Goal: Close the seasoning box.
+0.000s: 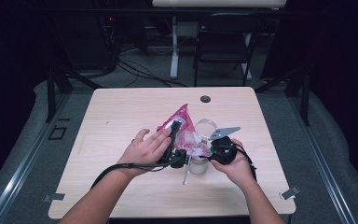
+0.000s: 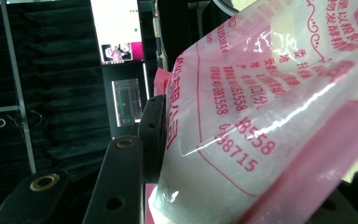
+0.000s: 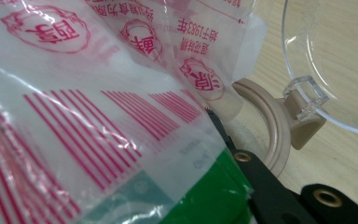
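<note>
The high view is looking forward and down on the table (image 1: 121, 112); both gripper views are sitting close against the same pink-printed bag (image 1: 179, 122).

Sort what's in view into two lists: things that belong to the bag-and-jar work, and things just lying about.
In the job:
- pink and clear plastic bag, held by both tools
- left tool
- right tool
- jar with beige rim under the bag
- clear hinged lid

Lying about:
- metal rod on the table
- dark round cap set in the table
- folding chair behind
</note>
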A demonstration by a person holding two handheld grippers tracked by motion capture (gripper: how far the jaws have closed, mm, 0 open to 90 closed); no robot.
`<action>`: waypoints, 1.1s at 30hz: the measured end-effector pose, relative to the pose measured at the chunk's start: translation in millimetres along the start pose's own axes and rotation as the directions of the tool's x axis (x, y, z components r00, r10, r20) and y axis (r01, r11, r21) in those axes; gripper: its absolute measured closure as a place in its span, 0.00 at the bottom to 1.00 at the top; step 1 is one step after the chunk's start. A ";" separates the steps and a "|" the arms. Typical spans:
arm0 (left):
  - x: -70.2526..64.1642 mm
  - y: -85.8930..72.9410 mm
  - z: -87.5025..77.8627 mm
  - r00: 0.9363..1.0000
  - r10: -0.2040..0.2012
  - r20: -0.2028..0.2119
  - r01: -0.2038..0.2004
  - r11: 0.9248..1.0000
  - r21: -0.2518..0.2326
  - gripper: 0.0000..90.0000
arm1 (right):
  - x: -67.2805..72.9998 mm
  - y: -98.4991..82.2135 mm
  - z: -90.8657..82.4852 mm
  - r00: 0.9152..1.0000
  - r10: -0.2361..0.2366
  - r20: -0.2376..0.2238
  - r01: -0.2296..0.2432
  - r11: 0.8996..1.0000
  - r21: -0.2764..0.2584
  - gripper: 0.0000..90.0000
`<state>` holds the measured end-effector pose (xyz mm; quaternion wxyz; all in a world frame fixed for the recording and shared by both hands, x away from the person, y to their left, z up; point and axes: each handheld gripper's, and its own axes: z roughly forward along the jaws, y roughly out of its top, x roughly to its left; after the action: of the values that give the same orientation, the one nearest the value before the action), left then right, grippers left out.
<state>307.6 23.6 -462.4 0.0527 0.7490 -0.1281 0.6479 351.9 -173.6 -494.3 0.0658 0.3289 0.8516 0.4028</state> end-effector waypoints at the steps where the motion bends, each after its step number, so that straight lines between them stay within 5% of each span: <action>1: -0.6 -0.1 0.0 1.000 -0.007 0.005 0.007 1.000 0.002 0.71 | 0.1 0.0 0.1 1.000 0.000 0.001 0.000 1.000 0.000 1.00; 33: 1.1 -0.8 0.1 1.000 0.012 0.022 -0.012 1.000 0.001 0.71 | -0.6 -0.4 -0.1 1.000 0.004 0.011 -0.004 1.000 -0.006 1.00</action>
<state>308.1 24.2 -461.3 0.0471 0.7555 -0.1329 0.6398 352.2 -174.2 -494.6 0.0708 0.3327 0.8495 0.4034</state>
